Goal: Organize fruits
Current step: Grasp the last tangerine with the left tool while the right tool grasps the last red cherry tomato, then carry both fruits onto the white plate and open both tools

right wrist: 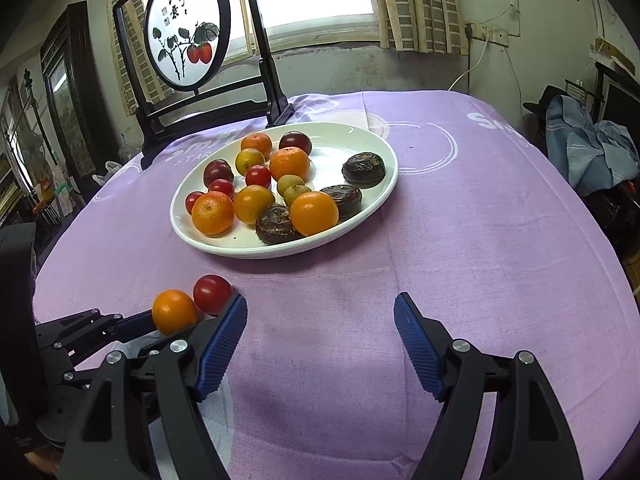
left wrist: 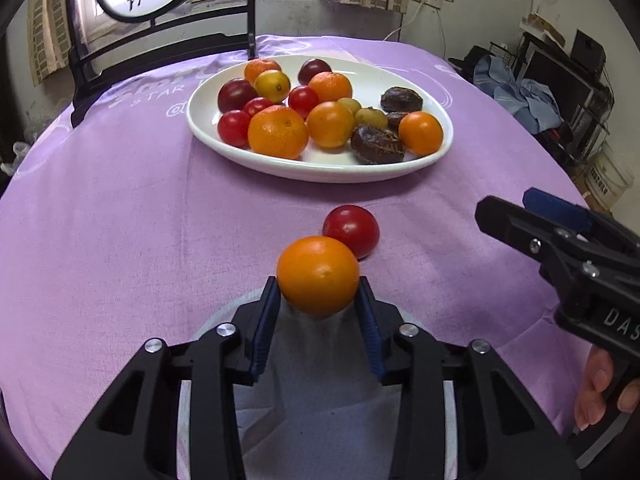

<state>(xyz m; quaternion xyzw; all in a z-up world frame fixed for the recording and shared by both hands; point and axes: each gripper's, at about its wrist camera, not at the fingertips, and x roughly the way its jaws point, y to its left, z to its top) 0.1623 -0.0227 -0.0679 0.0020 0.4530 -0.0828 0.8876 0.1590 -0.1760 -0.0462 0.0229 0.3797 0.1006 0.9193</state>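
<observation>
Orange fruit point(left wrist: 318, 275) sits clamped in the left gripper point(left wrist: 319, 294), apparently bound for the white plate point(left wrist: 208, 136); the right gripper point(right wrist: 320, 344) waits open, empty, beside a tomato point(right wrist: 212, 294).

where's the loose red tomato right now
The red tomato sits on the purple cloth in front of the white plate, just beyond the orange held in the left gripper; low left in the right wrist view.
</observation>
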